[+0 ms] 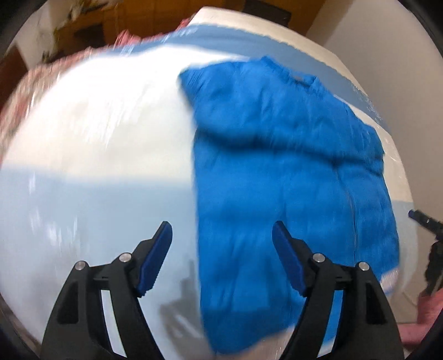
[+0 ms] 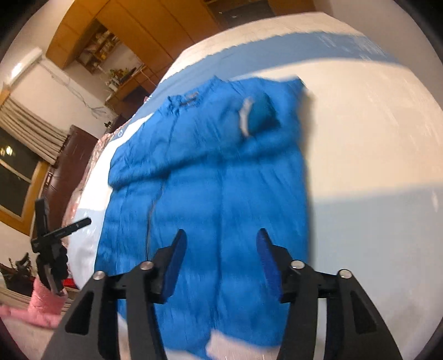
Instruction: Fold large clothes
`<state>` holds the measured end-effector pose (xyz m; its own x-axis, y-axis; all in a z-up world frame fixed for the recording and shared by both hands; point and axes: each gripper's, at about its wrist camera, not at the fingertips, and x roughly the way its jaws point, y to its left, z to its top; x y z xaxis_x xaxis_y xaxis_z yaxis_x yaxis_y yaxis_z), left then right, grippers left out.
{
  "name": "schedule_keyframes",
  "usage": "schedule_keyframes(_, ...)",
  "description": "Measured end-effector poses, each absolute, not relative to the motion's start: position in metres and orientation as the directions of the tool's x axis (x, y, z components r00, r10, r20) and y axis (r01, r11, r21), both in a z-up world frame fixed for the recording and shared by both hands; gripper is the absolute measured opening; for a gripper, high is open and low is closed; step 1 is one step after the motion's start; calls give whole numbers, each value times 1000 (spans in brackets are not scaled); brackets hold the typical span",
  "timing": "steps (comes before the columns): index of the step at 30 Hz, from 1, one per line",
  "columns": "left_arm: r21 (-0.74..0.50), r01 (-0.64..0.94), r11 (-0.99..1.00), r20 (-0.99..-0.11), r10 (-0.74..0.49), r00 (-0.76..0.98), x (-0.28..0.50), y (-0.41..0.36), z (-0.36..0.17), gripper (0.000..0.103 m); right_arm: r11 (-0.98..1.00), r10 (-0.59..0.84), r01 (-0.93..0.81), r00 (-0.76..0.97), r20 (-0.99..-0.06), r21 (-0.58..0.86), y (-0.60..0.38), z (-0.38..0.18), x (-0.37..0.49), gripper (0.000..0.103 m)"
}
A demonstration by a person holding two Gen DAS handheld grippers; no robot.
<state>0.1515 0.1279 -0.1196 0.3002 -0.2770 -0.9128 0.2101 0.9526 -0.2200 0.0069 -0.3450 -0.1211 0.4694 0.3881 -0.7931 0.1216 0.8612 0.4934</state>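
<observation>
Left wrist view: the left hand-held gripper [image 1: 222, 257] is released, jaws wide apart w/ nothing between them; it hangs above the bed [image 1: 91, 155], over the left edge of the blue jacket [image 1: 290, 171]. The jacket lies flat on the bed's white and light-blue cover, already folded into a long narrow shape, w/ a cross fold approx. in its upper third. Picture is blurred, so fine details of the cloth cannot be told. At the right edge a part of the other gripper's black frame shows.

Right wrist view: the right hand-held gripper [image 2: 220, 260] is released too, jaws apart, empty, above the lower part of the jacket [image 2: 210, 177] & not touching it. A sleeve end w/ a grey-white cuff [image 2: 246, 117] lies folded on top of the jacket near its far end. At the left, beside the bed [image 2: 373, 166], the left hand-held gripper [image 2: 59, 235] is seen, held by a hand in a black glove [image 2: 54, 267] w/ a pink sleeve [image 2: 45, 301]. Behind are wooden cabinets [image 2: 133, 25] & a dark window [image 2: 16, 180].
</observation>
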Motion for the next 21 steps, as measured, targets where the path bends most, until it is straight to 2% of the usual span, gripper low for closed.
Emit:
schedule_keyframes(7,-385,113,916,-899,-400,181,73,156,-155,77,815,427,226,388,-817,533,-351,-164,-69,61)
schedule_keyframes(9,-398,111,911,-897,-412,161,62,151,-165,77,795,451,244,374,-810,556,-350,-177,-78,68)
schedule_keyframes(14,-417,74,906,-897,-424,127,53,138,-187,77,785,464,254,362,-808,565,-343,-204,-75,69)
schedule_keyframes(16,-421,89,903,-893,-430,135,51,133,-186,74,782,470,245,373,-800,573,-342,-206,-74,69)
schedule_keyframes(17,-440,82,894,-884,-447,137,49,132,-185,67,781,471,242,377,-797,576,-341,-206,-73,65)
schedule_keyframes(18,-455,69,888,-876,-460,143,47,132,-185,63,779,479,233,378,-792,582,-339,-206,-72,53)
schedule_keyframes(19,-453,63,889,-877,-458,144,45,132,-187,59,768,499,227,374,-782,599,-339,-208,-71,47)
schedule_keyframes(21,-422,56,905,-893,-426,148,43,132,-187,40,754,514,236,369,-774,613,-338,-212,-70,36)
